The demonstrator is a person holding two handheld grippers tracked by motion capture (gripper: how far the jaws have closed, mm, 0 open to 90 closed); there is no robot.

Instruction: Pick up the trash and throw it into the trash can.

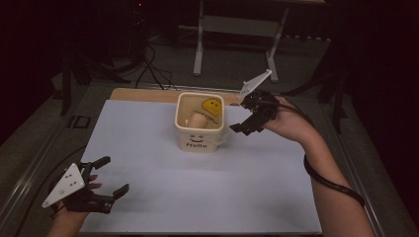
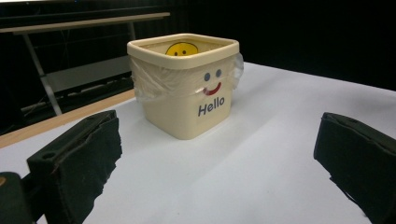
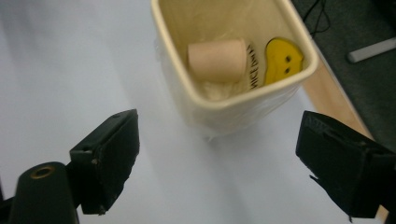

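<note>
Hovering wide open beside the cream square plastic "Hello" bin mid-bench, the right claw holds nothing; a beige paper cup lies inside. The left claw, also wide, waits near the front edge; probably little remains.

Bin cut off by top edge in right gripper view; far rim out of frame. Roll inside bin partly hidden by near rim; lower end unseen. Black lettering beside yellow face sticker blurred, unreadable. Bin floor not visible in left gripper view; sticker half hidden behind rim. Right jaw cut off by right edge in both gripper views. Background beyond table too dark to make out.
</note>
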